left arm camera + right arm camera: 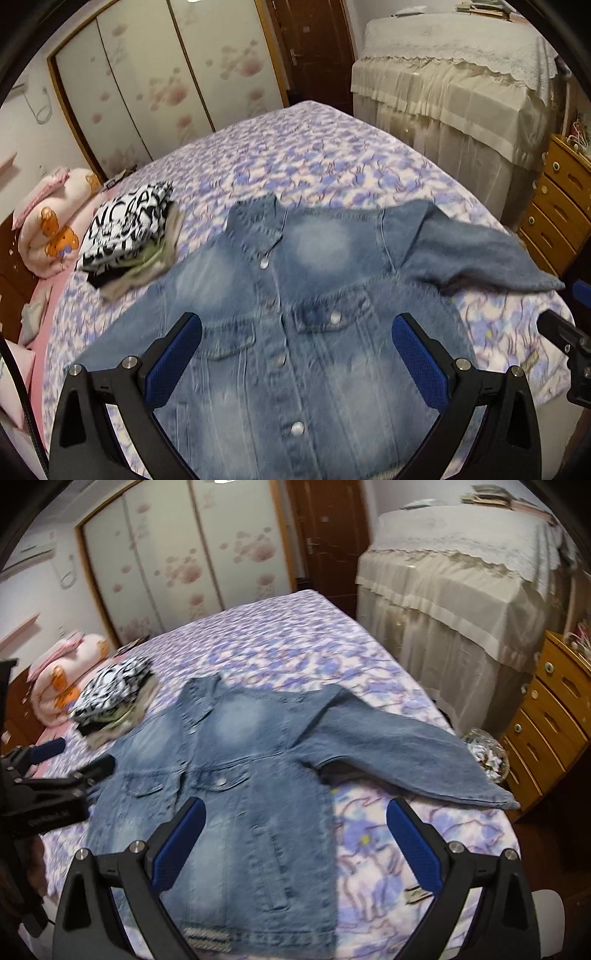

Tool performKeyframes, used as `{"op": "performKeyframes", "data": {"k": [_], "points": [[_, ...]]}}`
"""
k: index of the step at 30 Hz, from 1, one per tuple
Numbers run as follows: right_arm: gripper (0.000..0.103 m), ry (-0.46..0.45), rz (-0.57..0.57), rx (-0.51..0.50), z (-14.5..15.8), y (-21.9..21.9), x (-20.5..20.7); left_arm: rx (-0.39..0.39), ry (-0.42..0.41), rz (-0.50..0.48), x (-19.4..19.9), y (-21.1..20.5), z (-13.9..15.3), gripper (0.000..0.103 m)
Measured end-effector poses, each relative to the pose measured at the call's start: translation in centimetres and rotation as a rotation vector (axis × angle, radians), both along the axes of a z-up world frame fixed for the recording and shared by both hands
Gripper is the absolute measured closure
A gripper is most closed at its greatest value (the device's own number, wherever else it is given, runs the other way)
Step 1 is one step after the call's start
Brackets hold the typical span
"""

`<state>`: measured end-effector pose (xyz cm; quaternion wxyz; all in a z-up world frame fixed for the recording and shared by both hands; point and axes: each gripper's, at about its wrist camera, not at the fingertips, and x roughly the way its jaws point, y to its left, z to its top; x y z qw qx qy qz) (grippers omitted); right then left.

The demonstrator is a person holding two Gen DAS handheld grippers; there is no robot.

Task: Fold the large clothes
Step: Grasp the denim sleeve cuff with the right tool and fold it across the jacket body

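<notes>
A blue denim jacket lies front-up and buttoned on the bed, collar toward the far side. It also shows in the right wrist view, with its right sleeve stretched out toward the bed's right edge. My left gripper is open and empty, hovering above the jacket's chest pockets. My right gripper is open and empty above the jacket's lower right side. The left gripper shows at the left edge of the right wrist view; the right gripper shows at the right edge of the left wrist view.
The bed has a purple floral cover. A stack of folded clothes with a black-and-white top sits left of the jacket. A pink quilt lies at the head. A draped table and wooden drawers stand right.
</notes>
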<state>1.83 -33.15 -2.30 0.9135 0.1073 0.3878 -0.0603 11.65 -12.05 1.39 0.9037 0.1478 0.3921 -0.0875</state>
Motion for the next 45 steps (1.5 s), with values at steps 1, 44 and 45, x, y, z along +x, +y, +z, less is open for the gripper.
{"op": "performKeyframes", "data": {"k": [1,44,45], "points": [[0.004,0.005,-0.020,0.003,-0.5,-0.9,0.3,-0.001,0.004,0.003,0.8,-0.6,-0.1,0.001],[0.099,-0.154,-0.231,0.013,-1.3,-11.7,14.2,-0.047,0.125,0.029,9.5,-5.7,-10.3,0.001],[0.099,-0.176,-0.163,-0.006,-0.3,-9.6,15.3,-0.051,0.121,0.044,9.7,-4.9,-10.0,0.001]]}}
